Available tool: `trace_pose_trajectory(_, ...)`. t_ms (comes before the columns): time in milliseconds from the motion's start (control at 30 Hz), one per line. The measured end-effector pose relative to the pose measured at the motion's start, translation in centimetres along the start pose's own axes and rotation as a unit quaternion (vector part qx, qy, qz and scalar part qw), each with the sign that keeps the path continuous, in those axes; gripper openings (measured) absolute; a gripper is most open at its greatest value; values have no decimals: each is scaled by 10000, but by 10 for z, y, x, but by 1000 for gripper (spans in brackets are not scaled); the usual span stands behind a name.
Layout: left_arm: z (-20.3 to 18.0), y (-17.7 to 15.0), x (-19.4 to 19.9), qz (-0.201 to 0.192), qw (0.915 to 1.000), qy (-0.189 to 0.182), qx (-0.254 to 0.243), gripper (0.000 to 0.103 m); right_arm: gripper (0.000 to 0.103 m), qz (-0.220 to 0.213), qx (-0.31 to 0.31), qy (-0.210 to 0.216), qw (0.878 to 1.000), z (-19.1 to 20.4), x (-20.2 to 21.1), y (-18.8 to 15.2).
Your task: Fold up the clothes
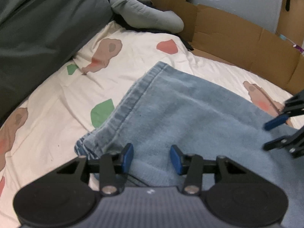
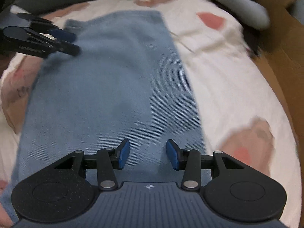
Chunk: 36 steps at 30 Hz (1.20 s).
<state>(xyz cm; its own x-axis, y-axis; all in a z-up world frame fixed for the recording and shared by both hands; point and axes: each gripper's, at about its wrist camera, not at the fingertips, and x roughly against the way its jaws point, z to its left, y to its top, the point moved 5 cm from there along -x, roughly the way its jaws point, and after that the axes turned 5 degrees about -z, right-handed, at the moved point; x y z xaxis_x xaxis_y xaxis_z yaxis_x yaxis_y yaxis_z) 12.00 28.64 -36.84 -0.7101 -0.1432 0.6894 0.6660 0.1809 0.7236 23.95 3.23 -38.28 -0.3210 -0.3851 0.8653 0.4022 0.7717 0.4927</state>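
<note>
Light blue jeans (image 1: 190,110) lie flat on a white bed sheet (image 1: 57,104) printed with pink and green patches. Their stitched hem (image 1: 117,114) runs diagonally at the left. My left gripper (image 1: 151,152) hovers open just behind that hem, blue pads apart, with denim under them and nothing pinched. At the right edge of that view my right gripper (image 1: 269,135) is over the same cloth. In the right wrist view the jeans (image 2: 114,85) stretch away in a long strip. My right gripper (image 2: 148,146) is open above their near end, and the left gripper (image 2: 75,43) is at the far left corner.
A dark grey-green pillow or duvet (image 1: 38,28) banks up at the left. A grey garment (image 1: 144,13) lies at the head of the sheet. Brown cardboard (image 1: 237,43) lines the right side, also in the right wrist view as cardboard (image 2: 285,57) beside the sheet (image 2: 228,85).
</note>
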Motion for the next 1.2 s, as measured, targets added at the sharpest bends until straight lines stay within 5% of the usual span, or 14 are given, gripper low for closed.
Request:
trace_pose_trajectory(133, -1, 3, -2, 103, 9999, 40, -19, 47, 49, 193, -177, 43, 9996, -17, 22, -36)
trace_pose_trajectory(500, -2, 14, -3, 450, 9990, 69, -46, 46, 49, -117, -589, -4, 9982, -26, 83, -96)
trace_pose_trajectory(700, -13, 28, 12, 428, 9976, 440, -324, 39, 49, -383, -697, -175, 9967, -31, 96, -111)
trace_pose_trajectory(1200, -92, 41, 24, 580, 9958, -492, -502, 49, 49, -918, -1366, -211, 9861, -18, 81, -167)
